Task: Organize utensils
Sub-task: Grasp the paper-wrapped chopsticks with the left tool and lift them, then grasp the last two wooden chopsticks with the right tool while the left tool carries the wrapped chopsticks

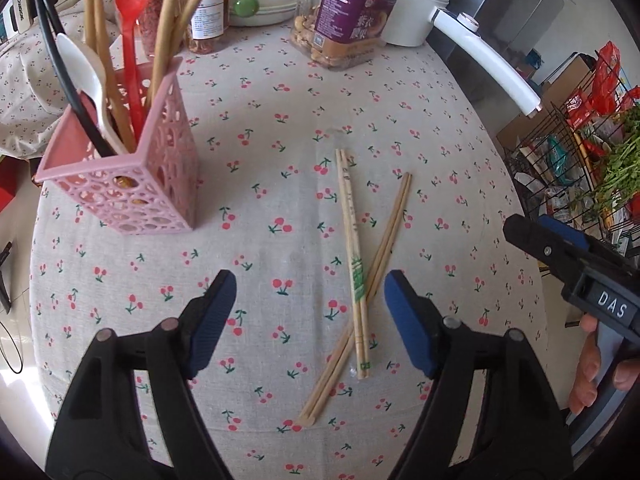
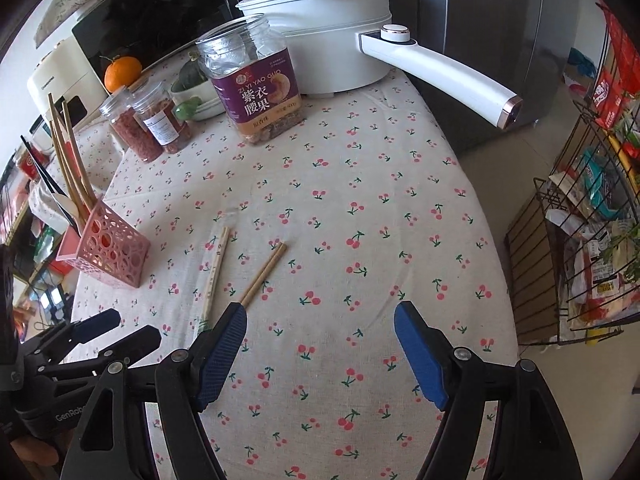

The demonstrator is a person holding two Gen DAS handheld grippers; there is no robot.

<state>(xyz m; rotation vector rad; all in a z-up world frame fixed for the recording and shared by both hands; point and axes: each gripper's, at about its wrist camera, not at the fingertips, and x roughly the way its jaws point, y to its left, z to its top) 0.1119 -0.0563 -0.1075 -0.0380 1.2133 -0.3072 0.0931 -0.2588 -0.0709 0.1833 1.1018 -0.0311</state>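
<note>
Cherry-print tablecloth (image 1: 256,240) fills both views. White electric pot (image 2: 328,40) with long handle sits top centre of the right wrist view, cashew jar (image 2: 256,88) just in front of it, two small spice jars (image 2: 148,124) to the left; I judge these parked at the back to leave the middle free for work. Pink perforated utensil holder (image 1: 132,176) stands upper left of the left wrist view, already holding a red spoon (image 1: 132,20), a white spoon (image 1: 88,76) and several long chopsticks, so that is the likely drop spot. Still loose on the cloth, lower centre: a paper-sleeved chopstick pair (image 1: 352,240) lying crossed over a bare bamboo pair (image 1: 384,240), touching where they cross. My left gripper (image 1: 310,320) hovers low over the cloth, jaws spread wide, nothing in them, crossing point just inside its right finger. My right gripper (image 2: 320,352) is also spread and empty, angled down at bare cloth right of the chopsticks. Holder stands well apart from both pairs.
</note>
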